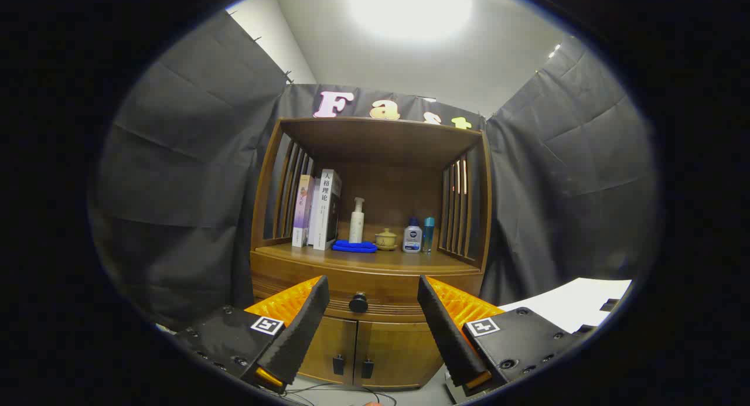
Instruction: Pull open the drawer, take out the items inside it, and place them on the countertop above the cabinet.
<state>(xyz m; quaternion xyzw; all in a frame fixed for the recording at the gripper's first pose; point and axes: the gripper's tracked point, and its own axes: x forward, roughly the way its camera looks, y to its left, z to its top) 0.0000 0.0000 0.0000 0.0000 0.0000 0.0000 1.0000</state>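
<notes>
A wooden cabinet (369, 265) stands ahead against the dark cloth wall. Its drawer (381, 292) is closed, with a round dark knob (358, 303) at its middle. My gripper (372, 289) is open, its two fingers spread wide, and the knob sits between them but farther off, with a gap to both. Above the drawer is the countertop (363, 259) under a roofed shelf. Nothing is between the fingers.
On the countertop stand books (316, 210), a white pump bottle (356, 220), a blue cloth (354, 246), a small lidded pot (386, 239) and two small bottles (419, 235). Two lower doors (375, 350) sit below the drawer. A white surface (577, 306) lies to the right.
</notes>
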